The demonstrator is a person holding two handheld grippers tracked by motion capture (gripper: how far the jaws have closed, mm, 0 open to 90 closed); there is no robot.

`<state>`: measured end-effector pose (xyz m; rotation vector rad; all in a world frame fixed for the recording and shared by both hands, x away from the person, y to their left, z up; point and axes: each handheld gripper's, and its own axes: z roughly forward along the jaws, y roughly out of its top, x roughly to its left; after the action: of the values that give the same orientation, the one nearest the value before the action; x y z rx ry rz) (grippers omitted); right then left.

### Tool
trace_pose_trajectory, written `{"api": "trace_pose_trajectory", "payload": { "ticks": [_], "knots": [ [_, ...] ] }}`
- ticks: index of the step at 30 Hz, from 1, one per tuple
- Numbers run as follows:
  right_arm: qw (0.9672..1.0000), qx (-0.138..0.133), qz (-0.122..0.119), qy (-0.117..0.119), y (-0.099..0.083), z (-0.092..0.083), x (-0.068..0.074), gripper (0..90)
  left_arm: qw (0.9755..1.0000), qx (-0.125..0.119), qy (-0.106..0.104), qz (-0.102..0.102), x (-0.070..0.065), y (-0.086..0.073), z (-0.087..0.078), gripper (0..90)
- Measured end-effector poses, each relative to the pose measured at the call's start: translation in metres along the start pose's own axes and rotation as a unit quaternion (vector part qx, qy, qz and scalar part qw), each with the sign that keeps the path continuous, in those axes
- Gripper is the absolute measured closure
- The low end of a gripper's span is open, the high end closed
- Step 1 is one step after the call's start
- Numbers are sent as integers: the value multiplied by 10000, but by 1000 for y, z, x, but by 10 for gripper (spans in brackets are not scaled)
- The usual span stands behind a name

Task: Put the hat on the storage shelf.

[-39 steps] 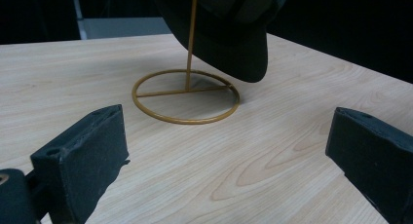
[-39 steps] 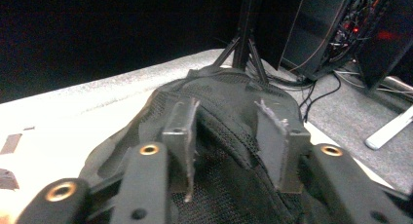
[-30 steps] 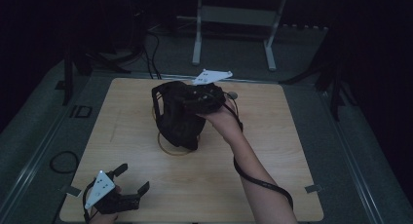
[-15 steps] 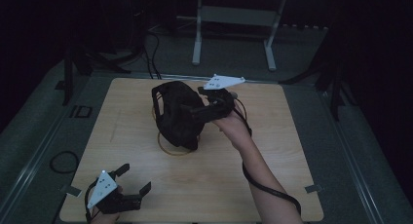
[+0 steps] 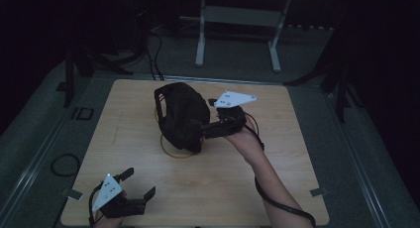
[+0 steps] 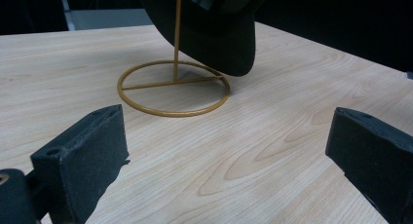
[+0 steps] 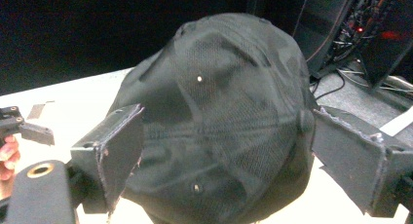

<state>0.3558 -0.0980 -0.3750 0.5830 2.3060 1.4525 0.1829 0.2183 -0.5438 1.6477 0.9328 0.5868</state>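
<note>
A black cap (image 5: 181, 114) hangs on a gold wire stand whose ring base (image 5: 173, 151) rests on the wooden table (image 5: 277, 178). My right gripper (image 5: 203, 131) points at the cap's right side. Its jaws have just been opening and stand open on either side of the cap (image 7: 229, 117), with the pads off the cloth. In its own view the right gripper (image 7: 229, 146) faces the crown. My left gripper (image 5: 139, 182) rests open at the near left corner. In the left gripper view the left gripper (image 6: 229, 156) faces the ring base (image 6: 173, 90) and the cap's brim (image 6: 214, 34).
The table's edges drop to a dark grey floor with cables (image 5: 64, 163) at the left. A white metal frame (image 5: 237, 20) stands behind the table. Bare wood lies between the stand and the front edge.
My right gripper has slid from the cap's top right toward the right and nearer, a little lower. The cap stays on its stand. The left gripper has not moved.
</note>
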Motion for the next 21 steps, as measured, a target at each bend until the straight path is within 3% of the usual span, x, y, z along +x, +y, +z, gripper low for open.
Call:
{"api": "trace_pose_trajectory", "payload": {
  "ticks": [9,15,21],
  "knots": [
    [10000,41,-70,3,-26,-10,12,121,9999,14,-38,-95,2,-1,0,19],
    [9999,45,70,74,-51,-15,17,122,10000,35,-32,-64,1,-1,1,19],
    [9997,160,77,154,-76,-16,26,122,10000,-18,-12,93,-1,-1,1,25]
  ]
}}
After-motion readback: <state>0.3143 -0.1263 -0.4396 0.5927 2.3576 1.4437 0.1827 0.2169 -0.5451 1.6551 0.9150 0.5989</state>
